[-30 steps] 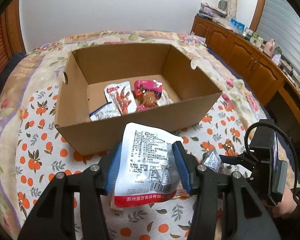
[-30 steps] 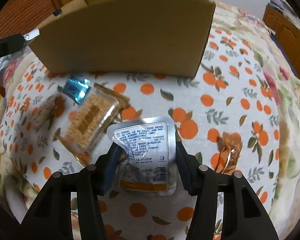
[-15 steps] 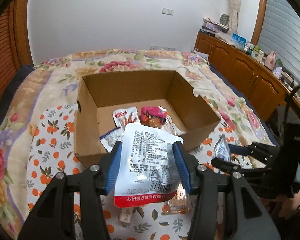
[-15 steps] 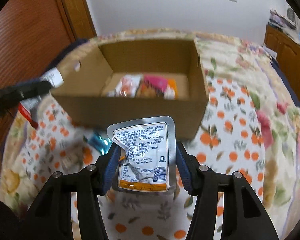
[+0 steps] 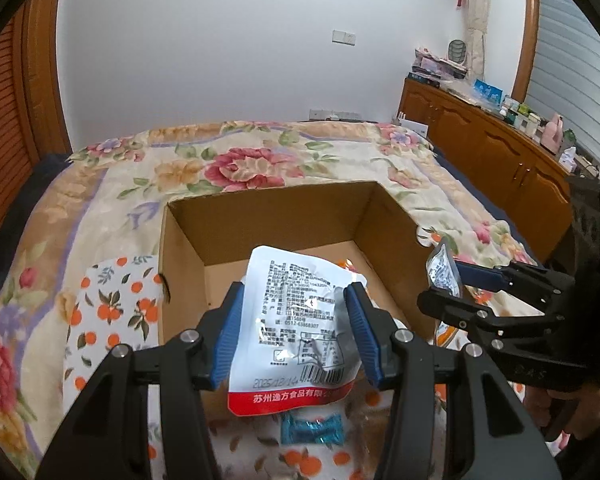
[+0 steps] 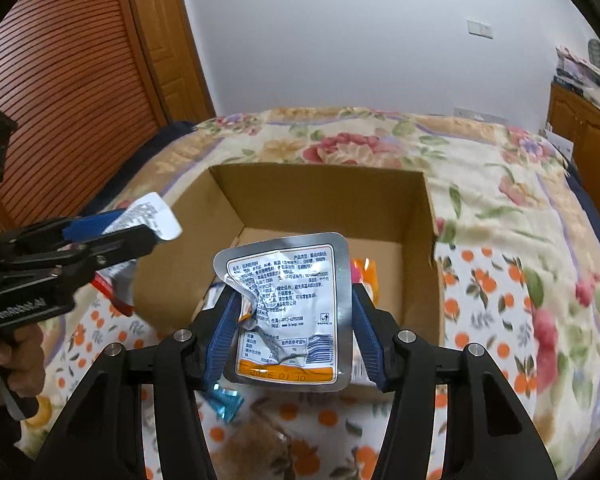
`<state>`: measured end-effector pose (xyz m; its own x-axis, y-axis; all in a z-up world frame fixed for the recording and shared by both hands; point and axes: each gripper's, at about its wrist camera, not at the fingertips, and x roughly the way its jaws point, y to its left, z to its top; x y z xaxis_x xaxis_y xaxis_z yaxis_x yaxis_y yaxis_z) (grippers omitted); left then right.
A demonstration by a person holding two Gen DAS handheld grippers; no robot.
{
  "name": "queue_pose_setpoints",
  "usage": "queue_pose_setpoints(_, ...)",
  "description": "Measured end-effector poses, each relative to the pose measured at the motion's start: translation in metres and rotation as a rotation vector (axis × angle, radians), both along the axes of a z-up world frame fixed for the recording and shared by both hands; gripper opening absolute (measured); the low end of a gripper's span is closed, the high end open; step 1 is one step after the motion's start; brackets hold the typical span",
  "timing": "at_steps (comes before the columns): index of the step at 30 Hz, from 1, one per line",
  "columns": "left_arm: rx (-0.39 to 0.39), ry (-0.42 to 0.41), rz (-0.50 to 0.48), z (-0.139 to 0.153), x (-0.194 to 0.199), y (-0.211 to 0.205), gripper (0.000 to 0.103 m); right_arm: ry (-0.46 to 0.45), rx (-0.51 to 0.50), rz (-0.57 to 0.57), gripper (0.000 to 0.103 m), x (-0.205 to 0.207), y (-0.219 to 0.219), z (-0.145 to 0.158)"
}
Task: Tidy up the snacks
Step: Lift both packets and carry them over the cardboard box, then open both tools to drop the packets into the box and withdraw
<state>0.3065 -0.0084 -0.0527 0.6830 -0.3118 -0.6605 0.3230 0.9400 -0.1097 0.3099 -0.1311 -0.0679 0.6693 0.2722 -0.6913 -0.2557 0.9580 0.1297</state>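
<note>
Left wrist view: the left tool (image 5: 296,332) clamps a white snack pouch (image 5: 296,328) by its side edges, printed back upward, poised over the near wall of the cardboard box (image 5: 284,220) on the bed (image 5: 112,208). The right tool (image 6: 294,330) likewise grips a silver pouch (image 6: 290,308) edgewise above the box opening. Judgement: both pouches are carried flat for release into the box, where other snacks (image 6: 364,272) already lie. A blue wrapped sweet (image 5: 312,429) remains outside on the bedspread.

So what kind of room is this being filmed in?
Most likely a home bedroom: the open brown cardboard box sits on a bed with a floral quilt, a cluttered wooden sideboard lines one wall, and a slatted wooden wardrobe door stands opposite.
</note>
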Motion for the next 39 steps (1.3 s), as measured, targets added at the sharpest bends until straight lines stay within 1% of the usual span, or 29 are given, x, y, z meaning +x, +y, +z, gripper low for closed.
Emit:
queue_pose_setpoints(3, 0.014, 0.01, 0.011, -0.011, 0.019, 0.001, 0.05, 0.006, -0.014, 0.009, 0.056, 0.019, 0.004, -0.007)
queue_pose_setpoints(8, 0.026, 0.041, 0.017, -0.033, 0.037, 0.001, 0.051, 0.032, -0.026, 0.009, 0.056, 0.035, 0.006, -0.026)
queue_pose_setpoints(12, 0.039, 0.065, 0.018, -0.045, 0.042, -0.002, 0.051, 0.059, -0.035, 0.002, 0.056, 0.042, 0.006, -0.044)
queue_pose_setpoints(17, 0.06, 0.087, 0.011, -0.058, 0.041, -0.008, 0.051, 0.078, -0.038, -0.01, 0.056, 0.048, 0.006, -0.058)
queue_pose_setpoints(22, 0.063, 0.1, 0.011, -0.064, 0.04, -0.009, 0.052, 0.091, -0.052, -0.009, 0.056, 0.049, 0.009, -0.065)
queue_pose_setpoints(30, 0.061, 0.095, 0.035, -0.065, 0.039, -0.007, 0.054, 0.114, -0.055, -0.011, 0.057, 0.051, 0.01, -0.072)
queue_pose_setpoints(37, 0.046, 0.085, 0.057, -0.061, 0.038, -0.001, 0.054, 0.103, -0.046, -0.014, 0.058, 0.047, 0.009, -0.068)
queue_pose_setpoints(39, 0.052, 0.081, 0.063, -0.059, 0.037, 0.0, 0.054, 0.096, -0.047, -0.015, 0.058, 0.045, 0.008, -0.065)
